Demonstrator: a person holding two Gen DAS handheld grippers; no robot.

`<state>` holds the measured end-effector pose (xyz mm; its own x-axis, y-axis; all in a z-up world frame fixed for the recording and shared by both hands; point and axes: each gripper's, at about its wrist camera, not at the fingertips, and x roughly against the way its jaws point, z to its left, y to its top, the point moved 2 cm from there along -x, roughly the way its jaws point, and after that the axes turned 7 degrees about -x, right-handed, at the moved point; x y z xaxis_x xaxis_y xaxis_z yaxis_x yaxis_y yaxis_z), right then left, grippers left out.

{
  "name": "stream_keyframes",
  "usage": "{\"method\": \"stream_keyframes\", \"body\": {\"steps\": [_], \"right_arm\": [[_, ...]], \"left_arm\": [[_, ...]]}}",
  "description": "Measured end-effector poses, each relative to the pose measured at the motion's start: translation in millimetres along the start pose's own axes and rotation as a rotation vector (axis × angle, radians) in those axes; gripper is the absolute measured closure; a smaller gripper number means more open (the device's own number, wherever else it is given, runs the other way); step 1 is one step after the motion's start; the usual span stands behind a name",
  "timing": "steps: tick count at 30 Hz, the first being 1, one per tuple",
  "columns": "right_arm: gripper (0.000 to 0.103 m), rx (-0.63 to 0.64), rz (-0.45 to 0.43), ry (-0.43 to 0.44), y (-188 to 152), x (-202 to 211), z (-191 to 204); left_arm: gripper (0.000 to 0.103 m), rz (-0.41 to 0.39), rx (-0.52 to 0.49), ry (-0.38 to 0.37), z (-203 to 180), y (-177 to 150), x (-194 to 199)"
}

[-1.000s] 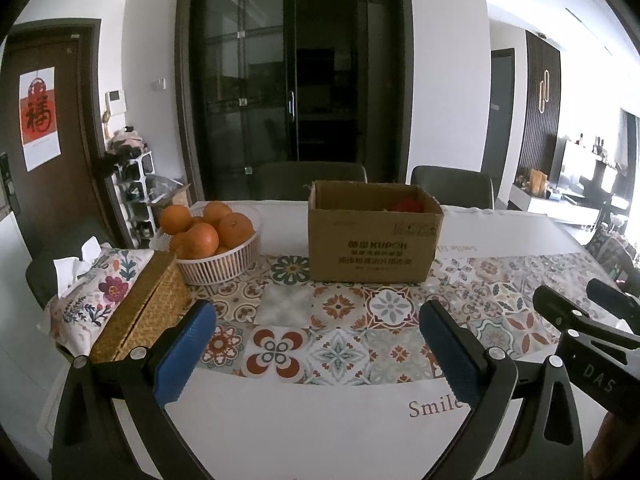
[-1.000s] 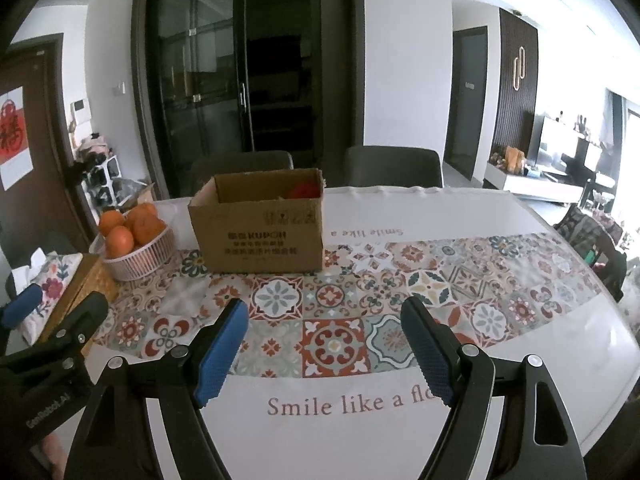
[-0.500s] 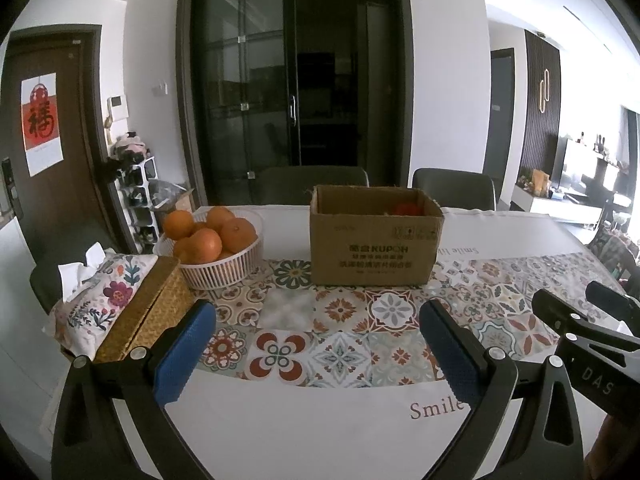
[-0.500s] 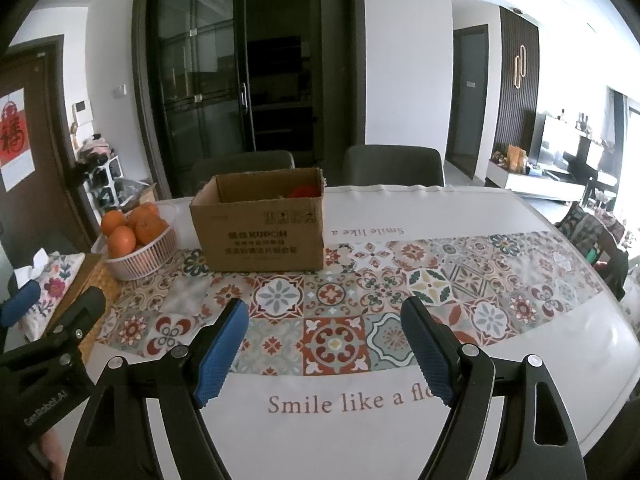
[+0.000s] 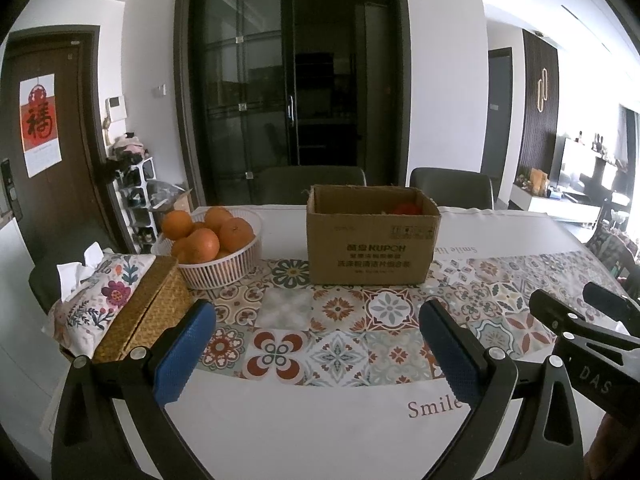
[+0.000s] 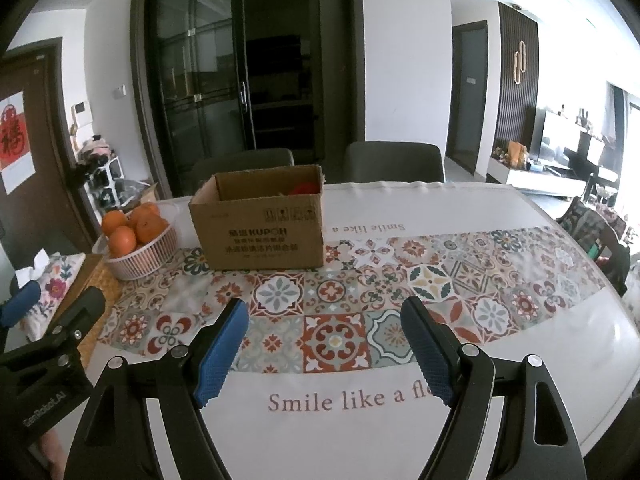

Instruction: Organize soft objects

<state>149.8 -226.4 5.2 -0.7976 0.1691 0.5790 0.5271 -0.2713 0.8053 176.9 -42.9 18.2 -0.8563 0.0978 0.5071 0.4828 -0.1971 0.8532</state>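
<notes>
Both the left tongs (image 5: 316, 344) and right tongs (image 6: 324, 348) are held wide open and empty above the bench (image 6: 520, 360). A red soft object (image 6: 304, 189) is seen inside the cardboard box (image 6: 260, 236) at 12 o'clock.

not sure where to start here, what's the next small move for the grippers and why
Probably ease the right gripper forward toward the cardboard box. Both it and the left gripper are open and empty above the tablecloth, and the only likely soft thing is something red inside the box.
</notes>
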Motion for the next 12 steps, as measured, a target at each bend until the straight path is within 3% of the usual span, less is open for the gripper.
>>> {"method": "stream_keyframes", "body": {"steps": [12], "right_arm": [[0.024,0.002,0.004,0.001,-0.8,1.1,-2.3]], "left_arm": [[0.0,0.005,0.0,-0.004,-0.1,-0.5,-0.6]]}}
